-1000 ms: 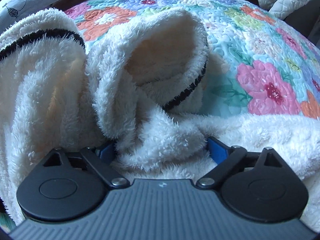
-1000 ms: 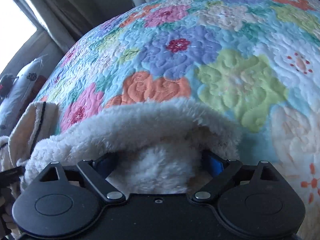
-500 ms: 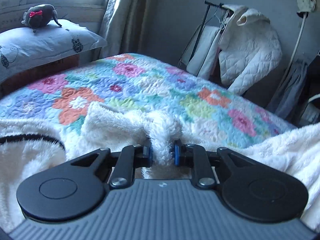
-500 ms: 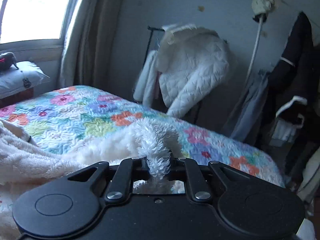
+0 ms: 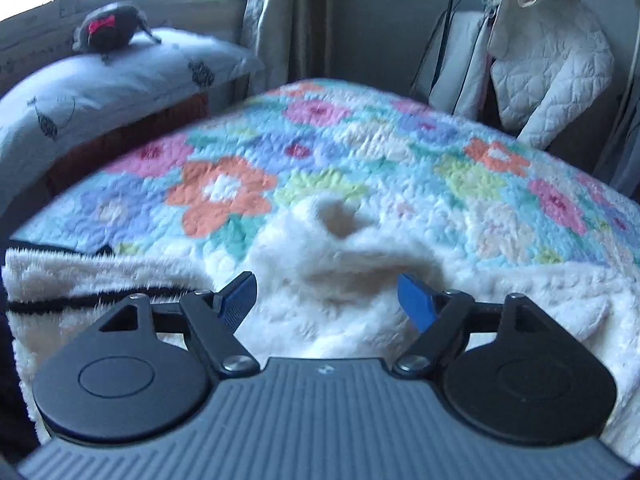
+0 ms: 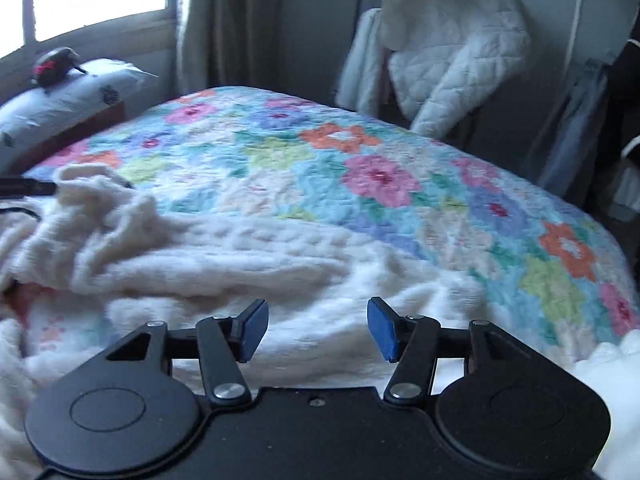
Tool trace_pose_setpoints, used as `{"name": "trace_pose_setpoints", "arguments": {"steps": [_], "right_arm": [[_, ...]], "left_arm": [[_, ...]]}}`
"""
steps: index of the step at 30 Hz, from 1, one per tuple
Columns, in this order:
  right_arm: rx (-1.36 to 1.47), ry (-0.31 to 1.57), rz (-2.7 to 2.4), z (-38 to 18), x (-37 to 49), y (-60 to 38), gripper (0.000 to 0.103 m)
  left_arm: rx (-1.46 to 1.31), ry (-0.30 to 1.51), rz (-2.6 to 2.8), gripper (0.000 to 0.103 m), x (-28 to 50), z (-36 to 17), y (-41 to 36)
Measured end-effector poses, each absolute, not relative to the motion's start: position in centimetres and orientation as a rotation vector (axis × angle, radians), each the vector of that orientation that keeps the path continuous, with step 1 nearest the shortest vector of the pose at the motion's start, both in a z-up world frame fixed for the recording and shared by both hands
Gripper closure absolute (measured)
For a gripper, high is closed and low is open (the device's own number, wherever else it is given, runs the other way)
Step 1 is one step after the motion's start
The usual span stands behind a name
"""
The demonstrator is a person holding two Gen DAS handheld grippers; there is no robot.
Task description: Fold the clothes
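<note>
home bedroom: floral quilt [image 5: 360,152] on bed, pillow [image 5: 100,88] under window, jacket [image 6: 452,52] on rack.

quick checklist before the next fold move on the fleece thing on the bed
1. Left hand-held gripper free of cloth: ok, blue pads spread, nothing between them.
2. Right hand-held gripper free of cloth: ok, open over the fabric.
3. White fleece garment lying on the floral quilt: ok, it rests on the near part of the bed.
4. Garment smooth enough to fold: not ok, a bunched hump and wrinkled folds at the left.
5. Black-trimmed edge located: ok, at the left in the left wrist view.
6. Fold lines square: cannot tell, the frames are blurred.
</note>
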State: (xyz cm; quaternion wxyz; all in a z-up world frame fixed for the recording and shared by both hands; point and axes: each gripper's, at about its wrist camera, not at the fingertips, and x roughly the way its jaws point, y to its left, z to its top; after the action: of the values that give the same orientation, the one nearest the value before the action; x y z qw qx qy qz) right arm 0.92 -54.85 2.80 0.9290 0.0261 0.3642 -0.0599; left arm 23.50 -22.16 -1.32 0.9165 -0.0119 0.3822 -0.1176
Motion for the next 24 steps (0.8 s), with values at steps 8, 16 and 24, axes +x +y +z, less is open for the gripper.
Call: {"name": "trace_pose_setpoints", "arguments": {"steps": [8, 16, 24], "right_arm": [[0.139, 0.746, 0.063, 1.5, 1.9, -48.6, 0.042], [0.122, 0.774, 0.071, 0.7, 1.4, -47.4, 0.042], [0.093, 0.758, 0.156, -1.1, 2.3, -46.7, 0.043]], "left_arm": [[-0.318, 1.013, -0.313, 0.025, 23.3, -8.3, -19.4], [-0.195, 0.868, -0.179, 0.066, 25.0, -9.4, -22.7], [0.379, 0.372, -0.710, 0.081, 12.8, -2.8, -32.9]]}}
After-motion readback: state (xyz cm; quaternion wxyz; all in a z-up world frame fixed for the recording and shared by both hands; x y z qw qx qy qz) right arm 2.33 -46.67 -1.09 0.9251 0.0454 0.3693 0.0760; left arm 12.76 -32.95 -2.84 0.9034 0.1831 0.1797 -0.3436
